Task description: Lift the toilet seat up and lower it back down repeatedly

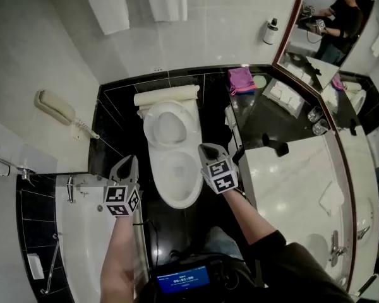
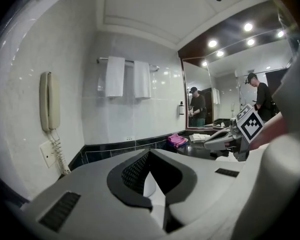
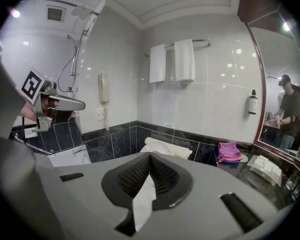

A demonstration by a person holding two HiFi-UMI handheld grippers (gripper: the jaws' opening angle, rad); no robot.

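One pale counter down the right side, largest of all; opposite, at lower left, white bathtub. Between them, on the dark floor, white toilet, backed to the floor's far edge against the wall, tank rearmost. Toilet seat seemingly tipped up against the tank, bowl open below it; hard to be sure from overhead.

High on the back wall, two white towels, side by side. On the left wall, cream phone with a coiled cord. At the counter's back left corner, pink cloth; farther along the back edge, folded white cloths. On the wall above that corner, small bottle.

Off the bowl's left front, left gripper, clenched, tips together, gripping nothing. At the bowl's right side, right gripper, likewise clenched and carrying nothing. Both held clear above the toilet, apart from the seat.
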